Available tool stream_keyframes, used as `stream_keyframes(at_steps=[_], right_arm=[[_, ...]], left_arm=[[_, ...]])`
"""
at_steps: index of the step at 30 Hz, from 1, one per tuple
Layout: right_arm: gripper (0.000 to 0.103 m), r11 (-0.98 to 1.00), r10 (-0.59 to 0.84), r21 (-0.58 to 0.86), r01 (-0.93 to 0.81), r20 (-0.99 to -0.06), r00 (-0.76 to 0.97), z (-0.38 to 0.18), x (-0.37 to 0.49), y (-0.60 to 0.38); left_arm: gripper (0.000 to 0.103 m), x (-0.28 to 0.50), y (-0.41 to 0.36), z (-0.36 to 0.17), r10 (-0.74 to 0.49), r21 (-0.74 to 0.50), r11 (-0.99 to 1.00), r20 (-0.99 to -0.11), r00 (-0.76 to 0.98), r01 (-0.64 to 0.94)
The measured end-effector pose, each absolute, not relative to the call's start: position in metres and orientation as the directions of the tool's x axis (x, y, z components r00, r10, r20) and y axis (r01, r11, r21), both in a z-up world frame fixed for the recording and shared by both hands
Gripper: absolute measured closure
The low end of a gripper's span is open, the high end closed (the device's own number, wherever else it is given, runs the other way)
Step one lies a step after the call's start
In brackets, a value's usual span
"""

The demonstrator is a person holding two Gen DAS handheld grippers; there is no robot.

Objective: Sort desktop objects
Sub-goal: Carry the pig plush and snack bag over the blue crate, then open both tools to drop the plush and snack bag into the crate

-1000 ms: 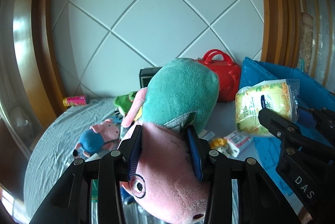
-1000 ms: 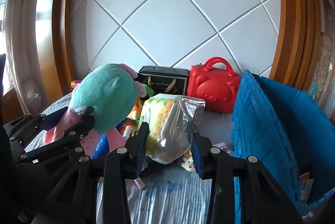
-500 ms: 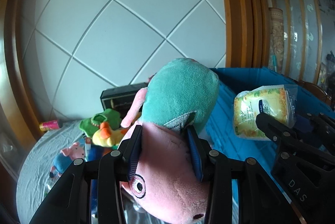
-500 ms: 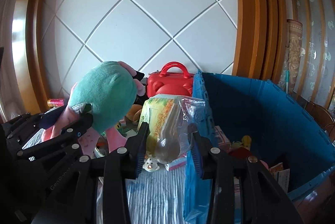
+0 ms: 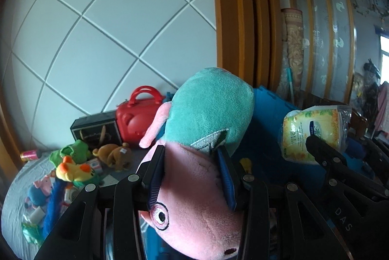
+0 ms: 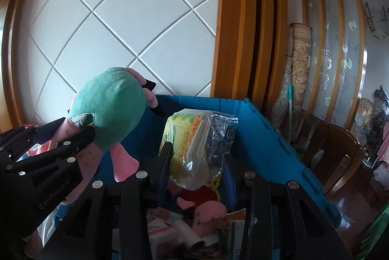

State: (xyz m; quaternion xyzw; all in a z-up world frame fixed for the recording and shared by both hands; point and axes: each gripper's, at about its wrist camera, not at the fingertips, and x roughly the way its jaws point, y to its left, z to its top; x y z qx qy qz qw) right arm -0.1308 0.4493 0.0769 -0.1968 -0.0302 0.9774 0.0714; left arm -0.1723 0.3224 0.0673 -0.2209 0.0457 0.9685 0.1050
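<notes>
Hanging over blue bin (image 6: 262, 138), tongs grip plush (image 5: 209, 114), packet (image 6: 194, 138).

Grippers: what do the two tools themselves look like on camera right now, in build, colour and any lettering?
Both are matte black plastic linkages with silver rivets and ribbed blue finger pads. The left gripper reads "GenRobot.AI" along its side in the right wrist view; the right gripper reads "DAS". No cables, hands or sleeves show.

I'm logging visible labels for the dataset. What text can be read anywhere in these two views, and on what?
"DAS" on the black right hand-held gripper, seen in the left wrist view.
"GenRobot.AI" on the black left hand-held gripper, seen in the right wrist view.
"OPEN" on the blue tab of the yellow plastic wipes pack; its other print is too small to read.
Papers in the blue plastic crate: print too blurred to read.
</notes>
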Motion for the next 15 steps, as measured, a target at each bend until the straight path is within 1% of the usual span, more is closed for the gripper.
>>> stream_keyframes(at_steps=[7, 12, 15], right_arm=[[0.065, -0.981, 0.193, -0.064, -0.184, -0.454, -0.87, 0.05, -0.129, 0.529], [0.065, -0.977, 0.204, -0.052, -0.205, -0.486, -0.85, 0.035, -0.131, 0.561], [0.066, -0.978, 0.202, -0.05, -0.205, -0.505, -0.839, 0.027, -0.137, 0.571]], left_arm=[[0.062, -0.176, 0.395, 0.04, 0.198, 0.078, -0.956, -0.54, -0.818, -0.283], [0.062, -0.19, 0.429, 0.017, 0.219, 0.067, -0.941, -0.622, -0.752, -0.33], [0.061, -0.193, 0.443, 0.007, 0.208, 0.084, -0.937, -0.644, -0.736, -0.338]])
